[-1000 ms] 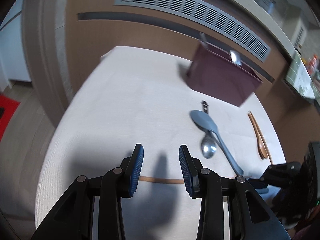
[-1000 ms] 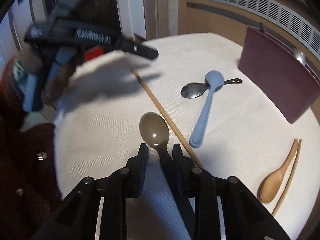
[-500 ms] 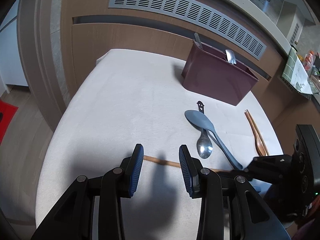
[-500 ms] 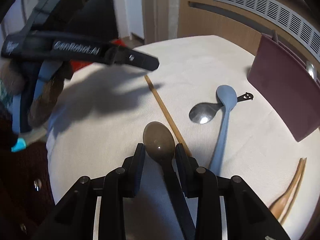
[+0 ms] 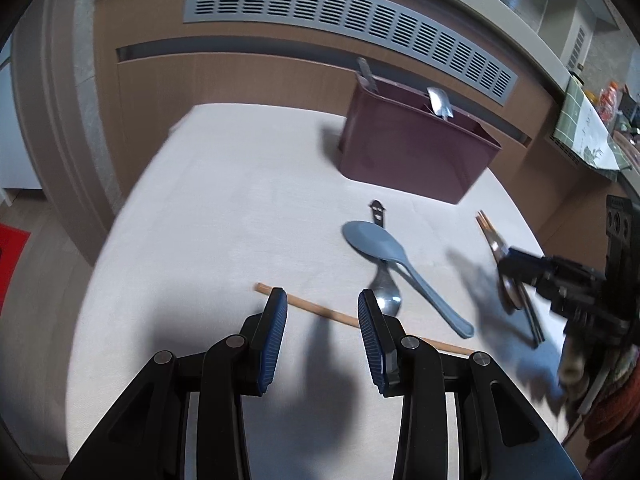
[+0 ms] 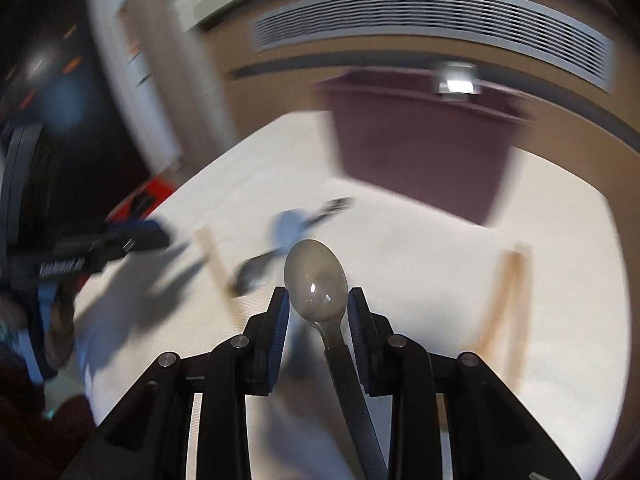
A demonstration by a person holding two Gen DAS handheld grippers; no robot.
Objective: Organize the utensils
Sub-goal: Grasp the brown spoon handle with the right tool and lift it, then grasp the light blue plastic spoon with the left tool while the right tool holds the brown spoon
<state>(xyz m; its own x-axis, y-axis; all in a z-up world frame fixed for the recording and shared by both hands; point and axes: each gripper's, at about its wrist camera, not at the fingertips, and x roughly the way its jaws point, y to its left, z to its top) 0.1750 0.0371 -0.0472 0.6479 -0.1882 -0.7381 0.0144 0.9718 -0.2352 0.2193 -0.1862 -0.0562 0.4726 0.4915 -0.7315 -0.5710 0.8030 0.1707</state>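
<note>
Between the pads of the right tool (image 6: 315, 312) sits a grey spoon (image 6: 316, 280), bowl forward, handle running back beside the right pad; its jaws have just been closing a little, yet whether they truly clamp it I cannot tell. The spoon looks light, stiff and smooth, likely slippery, so the neck seems the best hold. Only the left view shows the left tool (image 5: 322, 320) apart and empty above a chopstick (image 5: 320, 312), and the bin (image 5: 416, 148) sharply.

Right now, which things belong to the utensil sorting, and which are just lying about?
Job: dark grey-brown spoon in the right gripper; maroon plastic utensil box; blue plastic spoon; metal spoon; loose wooden chopstick.
Lying about: red mat; green tiled cloth.
</note>
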